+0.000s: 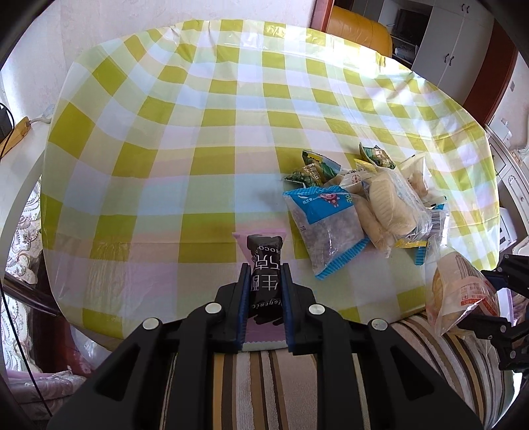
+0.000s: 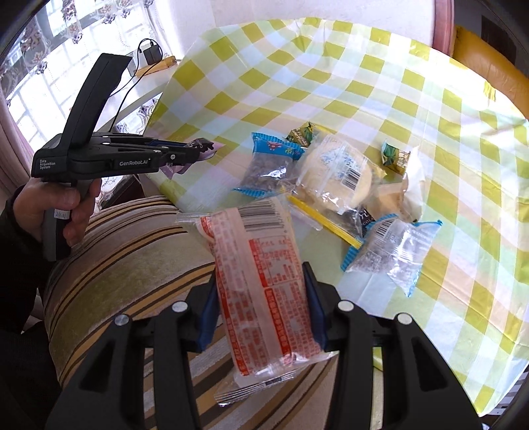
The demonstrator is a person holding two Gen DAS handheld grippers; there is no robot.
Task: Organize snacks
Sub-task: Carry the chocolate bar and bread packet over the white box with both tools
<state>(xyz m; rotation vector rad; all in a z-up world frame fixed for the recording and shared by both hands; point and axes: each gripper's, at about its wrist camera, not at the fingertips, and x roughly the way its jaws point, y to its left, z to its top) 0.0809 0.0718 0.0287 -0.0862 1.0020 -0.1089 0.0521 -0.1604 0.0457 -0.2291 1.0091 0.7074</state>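
My left gripper is shut on a pink-and-black chocolate snack packet, held over the table's near edge; it also shows in the right wrist view. My right gripper is shut on a clear packet with red print, which also shows at the right of the left wrist view. A pile of snacks lies on the checked tablecloth: a blue-edged packet, pale cakes in clear wrap and small green packets.
A striped cushion lies below both grippers at the table's near edge. An orange chair stands behind the table. A charger and cable sit on the sill at the far left.
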